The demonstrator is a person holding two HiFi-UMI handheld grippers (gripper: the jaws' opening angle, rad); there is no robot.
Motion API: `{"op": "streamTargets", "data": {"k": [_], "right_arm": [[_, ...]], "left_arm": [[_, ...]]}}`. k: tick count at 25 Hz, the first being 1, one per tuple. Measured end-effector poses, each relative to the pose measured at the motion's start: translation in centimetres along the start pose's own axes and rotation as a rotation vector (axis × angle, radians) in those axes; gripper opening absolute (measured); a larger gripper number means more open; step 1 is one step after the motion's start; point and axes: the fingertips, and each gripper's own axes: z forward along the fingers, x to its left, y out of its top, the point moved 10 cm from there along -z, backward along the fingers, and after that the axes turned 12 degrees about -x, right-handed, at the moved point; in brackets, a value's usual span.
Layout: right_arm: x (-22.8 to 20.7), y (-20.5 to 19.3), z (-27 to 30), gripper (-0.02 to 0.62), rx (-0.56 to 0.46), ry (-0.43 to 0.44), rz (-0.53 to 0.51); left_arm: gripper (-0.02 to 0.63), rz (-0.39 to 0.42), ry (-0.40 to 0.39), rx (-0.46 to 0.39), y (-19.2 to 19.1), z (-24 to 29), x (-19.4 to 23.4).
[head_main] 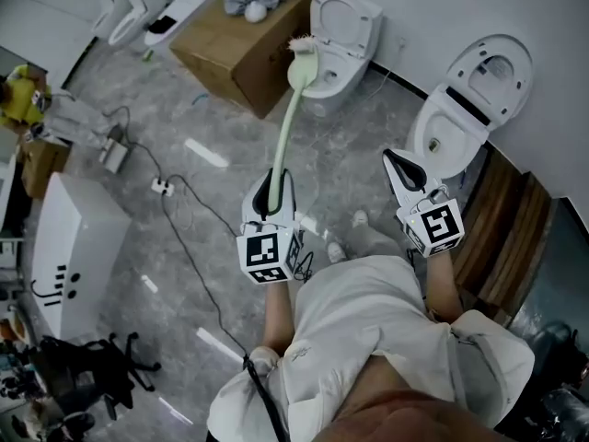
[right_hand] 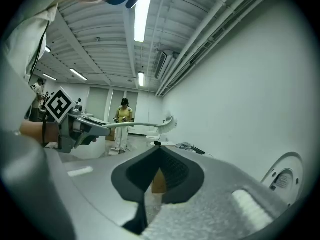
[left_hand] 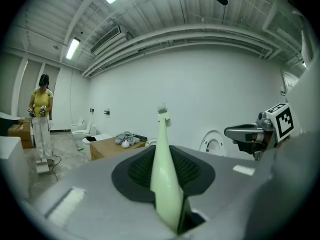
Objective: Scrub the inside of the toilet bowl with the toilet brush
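Note:
The pale green toilet brush (head_main: 285, 132) is held by its handle in my left gripper (head_main: 269, 191), which is shut on it. It points up and away, with its bristle head (head_main: 302, 55) in the air in front of a far toilet (head_main: 340, 35). In the left gripper view the handle (left_hand: 164, 174) rises between the jaws. My right gripper (head_main: 393, 160) hovers shut and empty just left of the nearer white toilet (head_main: 465, 109), whose lid stands open above the bowl (head_main: 440, 143). The brush is well clear of that bowl. The right gripper view shows the left gripper (right_hand: 92, 126) and the brush (right_hand: 137, 125).
A cardboard box (head_main: 241, 44) with grey rags stands at the back, with more toilets (head_main: 138, 12) at far left. A power cable (head_main: 184, 205) runs across the grey floor beside a white cabinet (head_main: 69, 247). Wooden boards (head_main: 502, 219) lie at right. A person in yellow (head_main: 18, 95) stands far left.

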Motion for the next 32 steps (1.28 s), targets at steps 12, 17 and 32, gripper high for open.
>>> {"op": "streamTargets", "data": {"k": [12,17,32], "right_arm": [[-6.0,-2.4,7.6,0.003,-0.005,0.028,0.036],[-11.0,-2.9,12.3,0.003,0.002,0.045,0.042],[-23.6,-5.1,21.9,0.003,0.008,0.118,0.06]], "left_arm": [[0.103,0.023,0.015,0.025,-0.5,8.9,1.5],[0.103,0.026,0.035,0.034,0.0,14.9,2.2],[0.103,0.039,0.077,0.056,0.0,29.3,1.4]]}}
